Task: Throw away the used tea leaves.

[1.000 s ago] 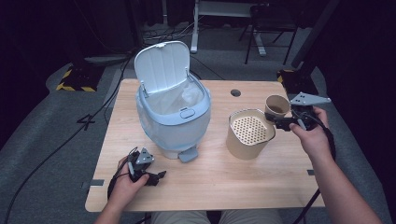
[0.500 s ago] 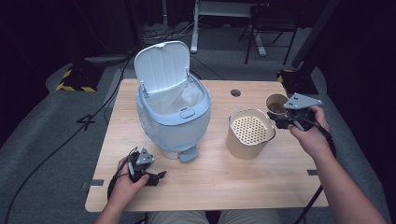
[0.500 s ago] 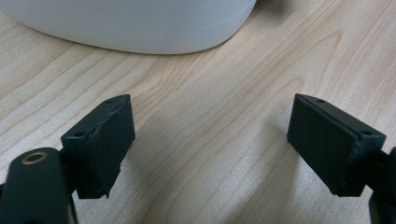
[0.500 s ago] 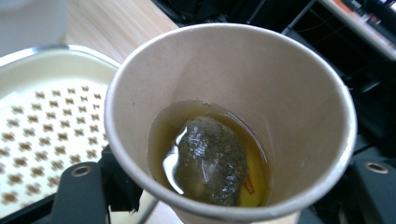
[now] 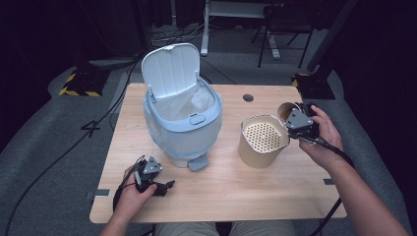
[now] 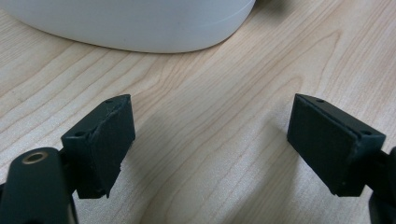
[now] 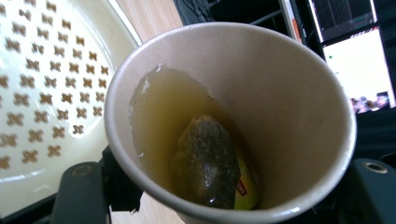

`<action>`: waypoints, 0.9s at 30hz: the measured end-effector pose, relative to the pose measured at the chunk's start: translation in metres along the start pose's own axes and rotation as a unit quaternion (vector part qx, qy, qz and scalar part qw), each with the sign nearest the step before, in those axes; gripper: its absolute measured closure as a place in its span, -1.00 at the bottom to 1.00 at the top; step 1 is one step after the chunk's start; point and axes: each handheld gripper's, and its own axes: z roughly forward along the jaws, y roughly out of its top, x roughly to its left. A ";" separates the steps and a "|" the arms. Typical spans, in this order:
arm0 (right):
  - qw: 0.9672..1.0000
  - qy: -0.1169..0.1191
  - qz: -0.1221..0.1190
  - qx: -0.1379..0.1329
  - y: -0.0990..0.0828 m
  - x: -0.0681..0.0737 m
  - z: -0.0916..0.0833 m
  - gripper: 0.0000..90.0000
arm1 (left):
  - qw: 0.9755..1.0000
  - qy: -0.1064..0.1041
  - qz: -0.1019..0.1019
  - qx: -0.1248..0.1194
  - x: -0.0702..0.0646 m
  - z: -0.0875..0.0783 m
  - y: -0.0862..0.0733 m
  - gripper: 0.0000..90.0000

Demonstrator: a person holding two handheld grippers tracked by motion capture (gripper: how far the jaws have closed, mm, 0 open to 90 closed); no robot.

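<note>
White "4" on grey floor [image 5: 90,129]

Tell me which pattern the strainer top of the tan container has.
Rows of small cross-shaped holes in the cream strainer top, best seen in the right gripper view.

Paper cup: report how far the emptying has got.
Done: the bin stands with its lid up, and the right gripper holds the paper cup tilted beside the strainer container. In hand: tilting it toward the perforated insert. Left: the tea and tea bag are in the cup; nothing looks poured. The left gripper rests open on the table.
</note>
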 end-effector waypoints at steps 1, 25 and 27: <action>1.000 -0.003 -0.006 0.002 0.001 0.002 0.001 -0.31 | 1.000 0.000 0.000 0.000 0.000 0.000 0.000 -0.65; 0.927 -0.172 -0.326 0.075 0.026 0.029 0.003 -0.31 | 1.000 0.000 0.000 0.000 0.000 0.000 0.000 -0.65; 0.922 -0.175 -0.337 0.078 0.027 0.031 0.003 -0.31 | 1.000 0.000 0.000 0.000 0.000 0.000 0.000 -0.65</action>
